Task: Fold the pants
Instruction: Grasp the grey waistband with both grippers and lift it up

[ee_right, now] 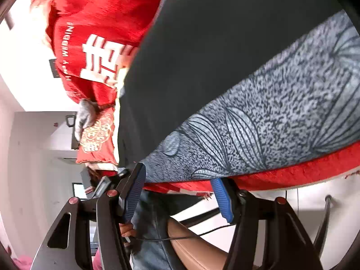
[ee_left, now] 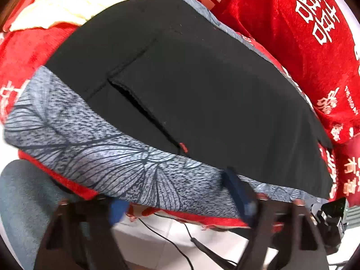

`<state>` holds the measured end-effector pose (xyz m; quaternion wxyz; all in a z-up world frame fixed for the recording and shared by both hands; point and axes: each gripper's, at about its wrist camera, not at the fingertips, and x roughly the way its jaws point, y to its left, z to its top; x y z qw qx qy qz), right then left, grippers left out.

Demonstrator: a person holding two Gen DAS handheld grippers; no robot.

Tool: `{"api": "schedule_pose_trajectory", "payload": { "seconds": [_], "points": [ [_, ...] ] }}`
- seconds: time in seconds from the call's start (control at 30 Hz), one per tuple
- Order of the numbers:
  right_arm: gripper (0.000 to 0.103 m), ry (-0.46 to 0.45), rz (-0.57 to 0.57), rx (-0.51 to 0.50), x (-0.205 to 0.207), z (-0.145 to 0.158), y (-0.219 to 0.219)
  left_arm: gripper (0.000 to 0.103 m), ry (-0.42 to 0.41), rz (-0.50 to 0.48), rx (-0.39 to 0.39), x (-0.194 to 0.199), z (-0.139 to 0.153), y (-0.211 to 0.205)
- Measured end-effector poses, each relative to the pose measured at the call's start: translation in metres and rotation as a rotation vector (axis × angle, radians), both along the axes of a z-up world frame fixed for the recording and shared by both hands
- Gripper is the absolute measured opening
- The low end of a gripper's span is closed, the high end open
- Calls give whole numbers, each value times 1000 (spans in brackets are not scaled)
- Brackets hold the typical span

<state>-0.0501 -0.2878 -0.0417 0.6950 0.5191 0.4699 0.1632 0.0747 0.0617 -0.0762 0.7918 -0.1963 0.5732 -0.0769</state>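
A: So, how do the pants [ee_left: 202, 94] look?
B: Black, matte, lying flat on a grey leaf-print cloth [ee_left: 94, 139], ahead of both grippers. A seam runs diagonally, away to the left.
A: Grippers?
B: Left gripper [ee_left: 180, 200] and right gripper [ee_right: 180, 193] both spread apart, blue ribbed pads [ee_right: 132, 200] empty, at the cloth's near edge.

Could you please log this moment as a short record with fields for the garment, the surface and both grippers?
garment: black pants, lying flat, already folded over, small red tag at one edge
surface: grey leaf-print cloth over a red blanket
left gripper: open, at the near edge of the cloth, holding nothing
right gripper: open, at the cloth's edge, holding nothing
other: cream fabric beyond the pants
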Motion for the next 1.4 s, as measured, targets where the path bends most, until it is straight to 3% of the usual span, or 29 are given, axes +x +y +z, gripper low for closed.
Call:
{"api": "schedule_pose_trajectory", "payload": {
  "seconds": [0.07, 0.1, 0.13, 0.17, 0.43, 0.53, 0.7, 0.8, 0.87, 1.0, 1.1, 1.17, 1.27, 1.33, 1.37, 1.4],
  "points": [
    [59, -9, -25, 24, 0, 0, -6, 44, -3, -9, -42, 2, -2, 0],
    [41, -5, -34, 37, 0, -1, -10, 36, -11, -19, -54, 2, 0, -1],
    [11, 8, -31, 29, 2, -1, -11, 35, -25, -24, -52, 2, 5, -1],
    [4, 12, -28, 11, -3, 1, -15, 31, -37, -25, -44, 2, 10, -2],
    [4, -166, 65, -214, 33, 81, -19, 29, -157, -50, -40, 28, 82, 2],
    [4, -240, 114, -298, 76, 112, -24, 29, -197, -72, -17, 63, 100, -11],
    [4, -297, 154, -379, 155, 132, -30, 29, -287, -102, 47, 129, 118, -30],
    [4, -295, 159, -391, 213, 127, -38, 29, -359, -106, 117, 172, 122, -43],
    [4, -274, 155, -392, 246, 118, -41, 30, -390, -99, 206, 203, 116, -52],
    [4, -188, 166, -424, 302, 83, -42, 30, -340, -80, 298, 252, 85, -54],
    [4, -93, 180, -454, 326, 46, -42, 30, -253, -47, 372, 272, 51, -41],
    [5, -74, 161, -453, 333, 29, -43, 30, -213, -45, 356, 276, 34, -30],
    [6, -52, 144, -463, 336, 32, -41, 30, -248, -54, 358, 265, 42, -27],
    [22, -77, 165, -493, 330, 46, -34, 61, -263, -82, 403, 256, 50, -33],
    [23, -113, 180, -493, 325, 56, -30, 84, -274, -90, 435, 248, 54, -38],
    [23, -146, 201, -477, 318, 62, -24, 85, -295, -99, 466, 241, 59, -45]
  ]
}}
